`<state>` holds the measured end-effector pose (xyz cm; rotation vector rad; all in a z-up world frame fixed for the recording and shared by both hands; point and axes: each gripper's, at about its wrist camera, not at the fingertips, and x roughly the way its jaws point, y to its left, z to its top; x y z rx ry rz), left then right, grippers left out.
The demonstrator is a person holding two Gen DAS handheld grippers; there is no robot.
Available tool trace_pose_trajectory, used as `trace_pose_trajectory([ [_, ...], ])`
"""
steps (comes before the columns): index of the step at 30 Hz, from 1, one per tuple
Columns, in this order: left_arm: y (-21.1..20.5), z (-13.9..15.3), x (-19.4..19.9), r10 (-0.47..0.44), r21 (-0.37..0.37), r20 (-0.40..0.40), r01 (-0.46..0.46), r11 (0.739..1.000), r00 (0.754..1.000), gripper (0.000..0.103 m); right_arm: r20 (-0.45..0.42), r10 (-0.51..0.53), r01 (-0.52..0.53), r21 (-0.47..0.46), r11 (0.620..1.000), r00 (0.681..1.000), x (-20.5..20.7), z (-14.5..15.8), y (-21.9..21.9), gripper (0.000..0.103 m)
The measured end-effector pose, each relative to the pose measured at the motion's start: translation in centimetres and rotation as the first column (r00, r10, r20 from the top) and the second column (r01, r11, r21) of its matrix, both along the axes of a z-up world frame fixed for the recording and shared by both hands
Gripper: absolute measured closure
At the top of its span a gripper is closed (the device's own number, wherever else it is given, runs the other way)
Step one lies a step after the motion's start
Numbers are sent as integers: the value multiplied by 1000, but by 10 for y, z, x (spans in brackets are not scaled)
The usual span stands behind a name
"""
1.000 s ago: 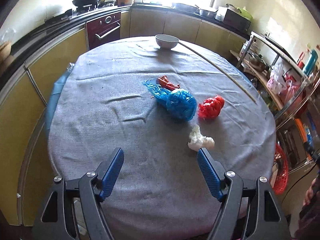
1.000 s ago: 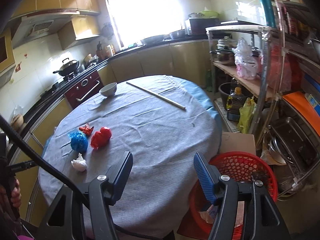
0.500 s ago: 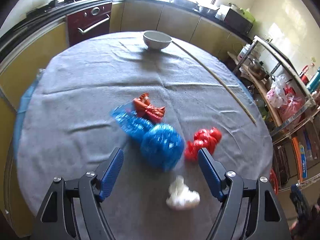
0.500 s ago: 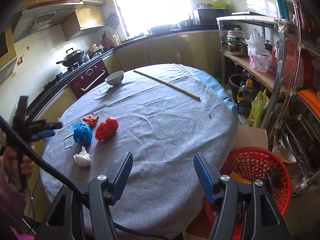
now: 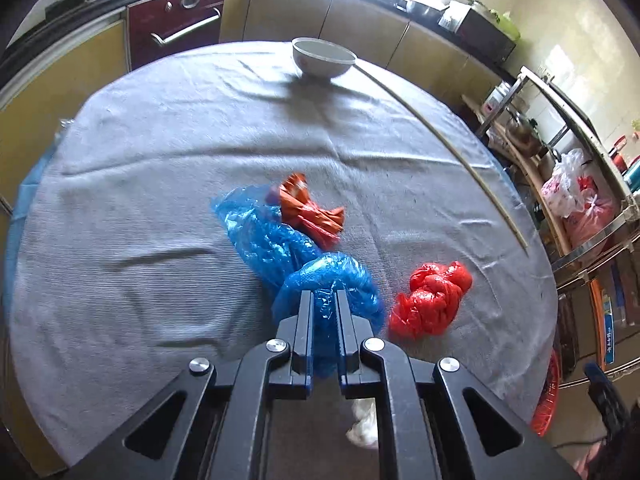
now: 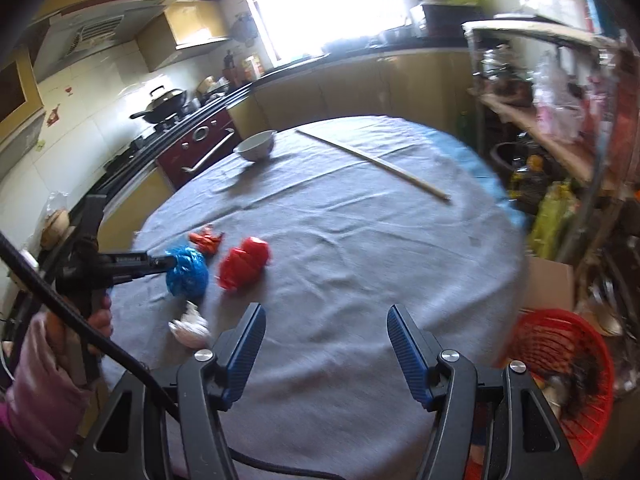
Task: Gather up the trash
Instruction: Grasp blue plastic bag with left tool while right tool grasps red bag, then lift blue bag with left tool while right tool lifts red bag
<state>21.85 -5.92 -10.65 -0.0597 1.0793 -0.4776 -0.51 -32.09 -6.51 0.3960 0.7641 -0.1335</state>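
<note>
Lying on the grey table (image 5: 160, 160), the blue bag (image 5: 280, 240) is pinched at its near end by the left gripper (image 5: 323, 300), an orange wrapper (image 5: 308, 212) touching it, a red bag (image 5: 432, 300) and white wad (image 6: 190, 326) near, while the right gripper (image 6: 324, 320) hangs spread above the cloth beside the red basket (image 6: 560, 360)
</note>
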Motion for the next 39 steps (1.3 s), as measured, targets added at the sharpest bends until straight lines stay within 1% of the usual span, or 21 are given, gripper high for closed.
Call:
trace_pose_trajectory([
  [3,15,12,-7,-4,-3,36,4,1000,999,95,12,53,-53,79,995,999,35,-1,9,36],
  [5,28,18,-13,-1,-17,47,2,1000,999,96,-15,73,-71,112,991,997,62,-7,17,36],
  [7,41,25,-21,-3,-37,60,5,999,998,96,-51,79,-71,142,987,996,89,-16,25,36],
  [11,61,27,-36,2,-23,63,-1,1000,998,96,-98,85,-56,265,963,992,135,-38,35,36],
  [14,73,25,-43,1,-40,47,1,999,999,96,-166,63,-11,300,954,984,164,-58,44,36],
  [15,74,25,-45,2,-37,49,0,999,999,93,-187,54,5,303,953,981,172,-64,46,36],
  [17,74,27,-45,-1,-43,52,3,999,999,76,-239,29,52,328,943,971,187,-81,46,37],
  [18,75,28,-45,1,-53,51,2,999,999,55,-257,23,74,363,929,966,193,-91,46,41],
  [19,74,28,-44,7,-65,48,-4,998,999,37,-270,22,87,384,919,963,197,-99,48,54],
  [20,72,28,-43,14,-80,47,-10,997,999,34,-280,22,92,387,917,960,200,-104,48,56],
  [21,70,28,-42,18,-91,43,-14,996,999,33,-275,22,91,390,916,961,201,-108,50,57],
  [24,60,23,-33,15,-103,16,-14,995,1000,33,-235,19,65,344,937,972,197,-103,54,57],
  [28,35,4,-22,17,-65,-27,-18,998,999,33,-160,16,37,322,946,987,178,-81,46,57],
  [32,19,-13,-19,33,-35,-39,-35,999,999,33,-94,15,9,252,968,995,149,-58,37,57],
  [33,18,-17,-18,41,-28,-47,-42,999,998,40,-80,16,4,245,969,997,141,-54,34,57],
  [34,17,-21,-17,48,-22,-58,-50,999,997,59,-69,16,1,240,971,997,134,-51,32,57],
  [35,18,-23,-17,48,-21,-61,-49,999,997,60,-61,15,0,237,972,998,128,-49,31,57],
  [36,20,-21,-18,52,-26,-48,-53,998,997,63,-52,13,0,235,972,999,120,-46,28,57],
  [37,22,-19,-19,64,-19,-34,-65,998,997,79,-46,13,-2,237,971,999,113,-45,26,57],
  [38,23,-16,-20,70,-10,-25,-70,997,997,82,-40,13,-3,240,971,999,106,-44,24,57],
  [39,25,-13,-21,77,-5,-19,-77,997,997,89,-34,15,-6,240,971,999,101,-44,24,57],
])
